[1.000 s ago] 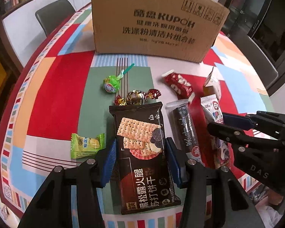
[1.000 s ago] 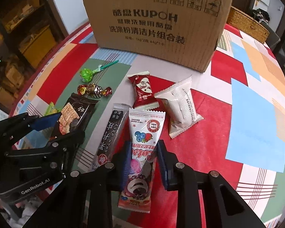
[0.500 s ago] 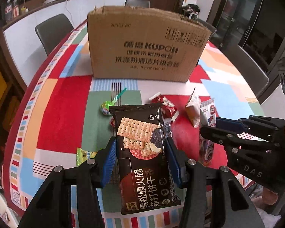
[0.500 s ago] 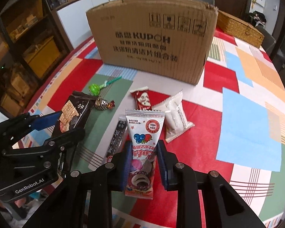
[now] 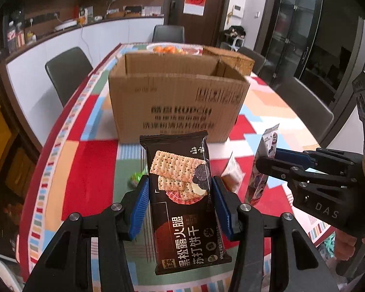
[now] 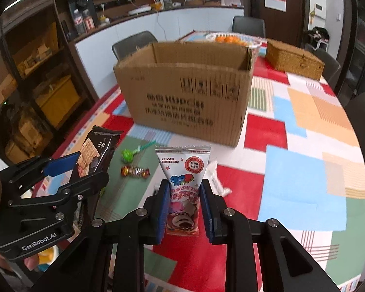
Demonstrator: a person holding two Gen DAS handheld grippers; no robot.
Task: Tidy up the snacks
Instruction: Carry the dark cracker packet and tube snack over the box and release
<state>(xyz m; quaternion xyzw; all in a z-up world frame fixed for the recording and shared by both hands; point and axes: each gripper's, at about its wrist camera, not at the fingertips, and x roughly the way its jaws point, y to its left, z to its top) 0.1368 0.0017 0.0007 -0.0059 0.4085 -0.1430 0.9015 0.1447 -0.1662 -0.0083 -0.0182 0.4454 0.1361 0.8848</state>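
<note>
The dark cracker packet (image 5: 182, 194) (Chinese print, saltines pictured) is clamped in the left gripper (image 5: 180, 204), lifted above the tablecloth (image 6: 304, 170); the right gripper (image 6: 184, 209) pinches a pink berry snack pouch (image 6: 182, 170). Ahead stands an open cardboard box (image 6: 187, 97) marked KUPOH, with clear space between.

left gripper (image 5: 180, 204) lifted cracker pack (image 5: 182, 194) off tablecloth (image 5: 90, 170) | right gripper (image 6: 184, 206) raised pink pouch (image 6: 183, 185) | box (image 5: 177, 107) at 12 now shows open top
</note>
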